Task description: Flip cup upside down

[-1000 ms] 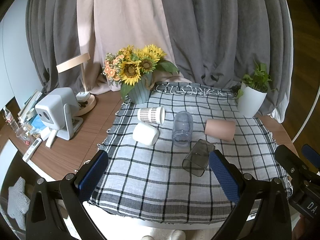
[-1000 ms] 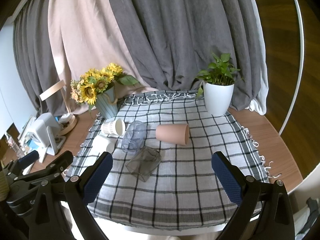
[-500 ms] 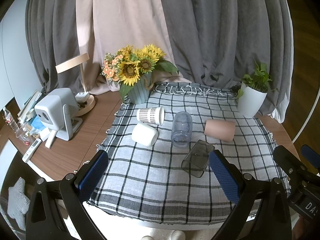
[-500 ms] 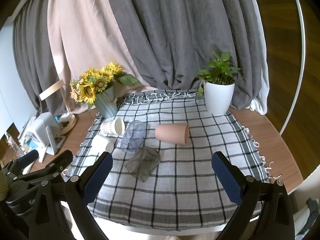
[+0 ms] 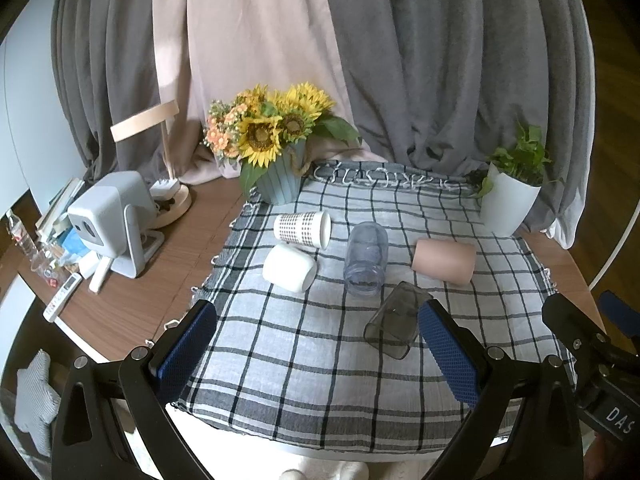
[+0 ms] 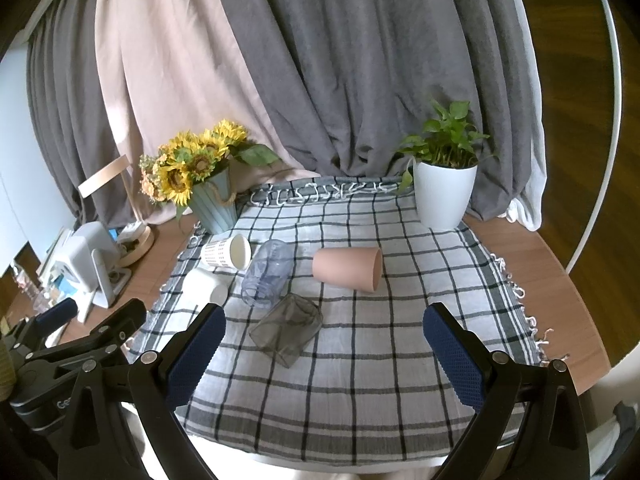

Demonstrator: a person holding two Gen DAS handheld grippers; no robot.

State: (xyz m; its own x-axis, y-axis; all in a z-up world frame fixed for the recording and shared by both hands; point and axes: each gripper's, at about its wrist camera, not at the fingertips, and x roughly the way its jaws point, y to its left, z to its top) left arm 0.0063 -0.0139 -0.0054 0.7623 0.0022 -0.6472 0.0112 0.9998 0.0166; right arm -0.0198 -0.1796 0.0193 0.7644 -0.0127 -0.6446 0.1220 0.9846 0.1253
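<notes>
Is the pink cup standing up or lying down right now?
Lying down. The pink cup rests on its side on the checked cloth, its open mouth facing right in the right wrist view.

Two wrist fisheyes, both set back at the near counter edge, facing the curtain.

Left view looks along its tool (image 5: 316,338), wide apart, from left of the pink cup (image 5: 444,261), angled slightly rightward; the sunflower vase (image 5: 279,188) sits left of the pink cup, the white planter (image 5: 506,210) far right. Right view looks along its own tool (image 6: 324,340) from right of the pink cup (image 6: 347,274). Both share the checked cloth (image 5: 304,352), all five lying cups, vase, planter. Each view catches the other tool at its margin.
</notes>
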